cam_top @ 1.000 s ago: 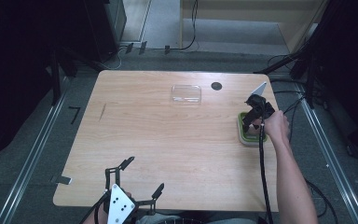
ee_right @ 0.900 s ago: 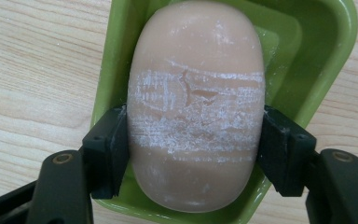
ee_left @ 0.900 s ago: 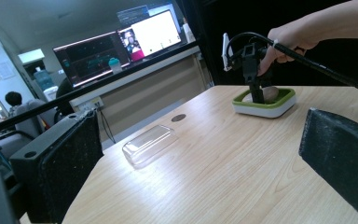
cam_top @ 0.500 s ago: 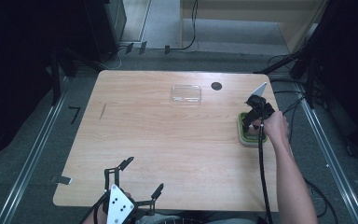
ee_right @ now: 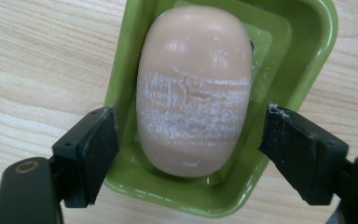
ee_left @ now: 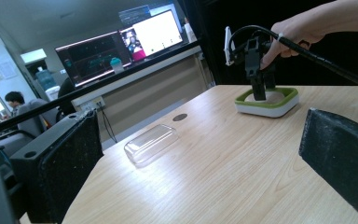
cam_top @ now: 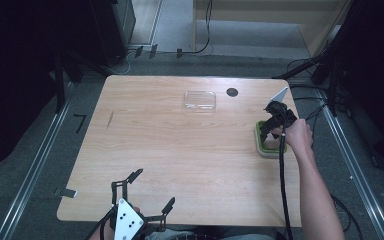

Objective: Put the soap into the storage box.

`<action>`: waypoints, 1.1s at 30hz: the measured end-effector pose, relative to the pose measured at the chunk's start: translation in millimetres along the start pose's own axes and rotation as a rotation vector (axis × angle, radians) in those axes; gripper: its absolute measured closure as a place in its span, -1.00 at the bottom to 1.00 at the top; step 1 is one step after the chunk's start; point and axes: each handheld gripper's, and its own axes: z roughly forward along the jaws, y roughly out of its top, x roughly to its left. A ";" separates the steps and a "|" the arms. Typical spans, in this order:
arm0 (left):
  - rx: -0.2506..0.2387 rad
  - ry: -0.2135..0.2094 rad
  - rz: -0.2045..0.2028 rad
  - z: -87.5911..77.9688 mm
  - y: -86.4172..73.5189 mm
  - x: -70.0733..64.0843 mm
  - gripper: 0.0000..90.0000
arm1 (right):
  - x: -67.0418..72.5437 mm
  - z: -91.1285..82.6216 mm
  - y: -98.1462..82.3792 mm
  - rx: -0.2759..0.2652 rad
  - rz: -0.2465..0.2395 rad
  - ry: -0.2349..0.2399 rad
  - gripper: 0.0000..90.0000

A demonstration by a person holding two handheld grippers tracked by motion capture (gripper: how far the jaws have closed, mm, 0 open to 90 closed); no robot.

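Green and shallow, a soap dish (ee_right: 303,60) sits near the right edge of a pale wooden table (cam_top: 180,150), and a peach-coloured bar of soap (ee_right: 193,88) lies inside it. In the right gripper view the soap shows a band of white scuff marks across its middle. The right gripper (ee_right: 189,154) points down at the dish with its two black jaws spread wide, one on each side of the soap. Neither pad appears to touch the bar; a strip of green dish shows between each pad and the soap. From the high view, the person's right hand (cam_top: 296,134) holds this gripper over the dish (cam_top: 265,145), with a cable running back along the forearm.

The left gripper (cam_top: 145,192) is at the near edge of the table, well apart from the dish. Its jaws are open, and in the left gripper view the two black pads stand far apart at the sides with bare wood between them.

A clear plastic lid (cam_top: 200,100) lies flat towards the far side of the table, near a small dark round hole (cam_top: 232,92). In the left gripper view, lit screens (ee_left: 154,32) stand beyond the table, and a person sits at far left.
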 end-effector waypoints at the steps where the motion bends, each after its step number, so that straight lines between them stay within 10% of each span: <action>1: -0.002 0.001 -0.003 0.1 0.0 -0.1 -1.00 | 0.7 -1.4 -1.2 -0.001 0.002 0.004 -0.60; 33: 0.003 -0.001 0.009 0.2 0.5 -0.5 -1.00 | 52.2 -33.8 -86.7 -0.040 -0.271 -0.019 -1.00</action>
